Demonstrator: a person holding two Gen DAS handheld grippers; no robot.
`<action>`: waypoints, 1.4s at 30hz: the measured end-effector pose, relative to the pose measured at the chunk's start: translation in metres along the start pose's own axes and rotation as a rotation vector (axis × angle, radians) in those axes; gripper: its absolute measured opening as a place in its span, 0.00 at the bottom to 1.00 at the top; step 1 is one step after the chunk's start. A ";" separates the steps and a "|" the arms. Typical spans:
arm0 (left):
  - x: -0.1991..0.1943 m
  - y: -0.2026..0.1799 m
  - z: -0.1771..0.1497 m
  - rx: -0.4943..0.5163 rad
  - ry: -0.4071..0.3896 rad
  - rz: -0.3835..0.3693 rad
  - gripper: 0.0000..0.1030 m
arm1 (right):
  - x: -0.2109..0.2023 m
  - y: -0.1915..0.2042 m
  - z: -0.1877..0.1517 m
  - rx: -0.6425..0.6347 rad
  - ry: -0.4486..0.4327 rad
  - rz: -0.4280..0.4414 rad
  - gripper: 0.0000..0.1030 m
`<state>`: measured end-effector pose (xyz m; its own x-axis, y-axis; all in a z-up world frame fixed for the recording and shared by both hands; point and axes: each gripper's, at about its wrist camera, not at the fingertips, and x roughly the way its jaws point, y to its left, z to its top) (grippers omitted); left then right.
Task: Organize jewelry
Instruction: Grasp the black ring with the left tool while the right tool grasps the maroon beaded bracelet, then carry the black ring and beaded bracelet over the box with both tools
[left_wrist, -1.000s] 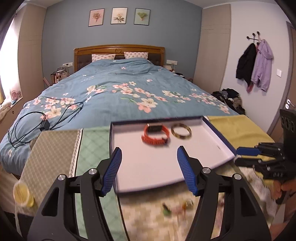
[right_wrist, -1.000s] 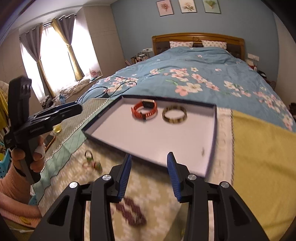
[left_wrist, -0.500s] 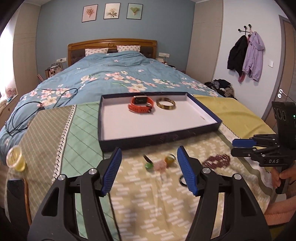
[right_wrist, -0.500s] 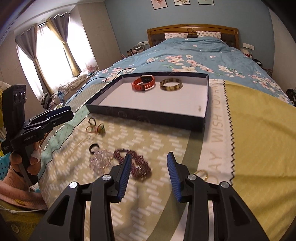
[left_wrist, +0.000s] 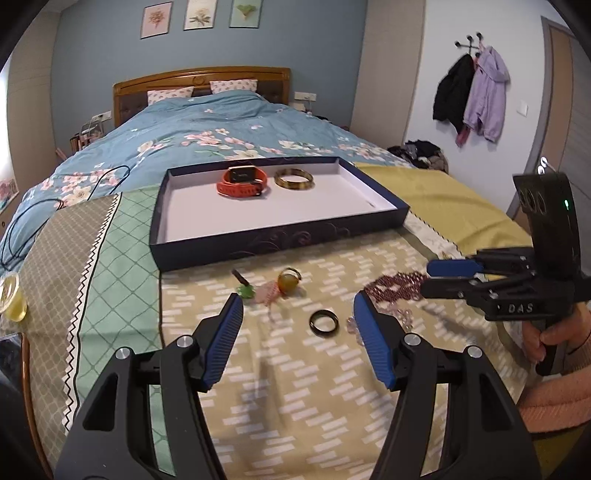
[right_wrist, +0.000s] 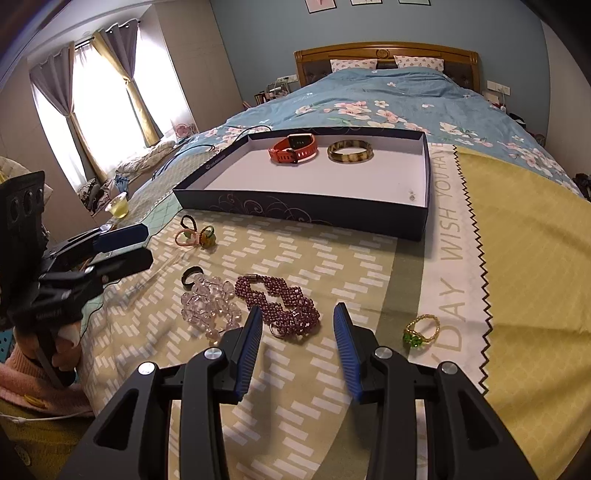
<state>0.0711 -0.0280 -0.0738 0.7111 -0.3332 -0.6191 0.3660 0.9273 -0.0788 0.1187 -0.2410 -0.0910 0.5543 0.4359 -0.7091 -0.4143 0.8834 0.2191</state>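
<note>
Each gripper is black plastic with 2 blue ribbed pads and silver screws at the finger joints. The right gripper (left_wrist: 424, 277), beside the navy tray (left_wrist: 280, 243), bears white "DAS" lettering and a green light. A pink knitted sleeve (left_wrist: 554, 402) covers the wrist.

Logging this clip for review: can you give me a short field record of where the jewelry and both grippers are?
box: dark blue box, open, on the bedspread
in box: orange watch; amber bangle
outside box: purple bead bracelet; clear bead bracelet; black ring; green-stone ring; hair ties
left gripper: open, empty, above black ring
right gripper: open, empty, above purple bead bracelet
</note>
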 end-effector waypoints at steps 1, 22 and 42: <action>0.001 -0.002 0.000 0.010 0.003 -0.001 0.60 | 0.001 0.000 0.000 0.000 0.002 0.000 0.36; 0.047 -0.014 -0.002 0.057 0.200 -0.048 0.32 | 0.012 0.005 0.005 -0.027 0.030 -0.046 0.29; 0.040 -0.013 -0.001 0.059 0.167 -0.034 0.17 | -0.001 0.005 0.019 -0.018 -0.034 0.002 0.05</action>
<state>0.0941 -0.0527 -0.0988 0.5896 -0.3268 -0.7387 0.4263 0.9027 -0.0591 0.1296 -0.2339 -0.0761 0.5773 0.4438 -0.6854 -0.4286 0.8791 0.2083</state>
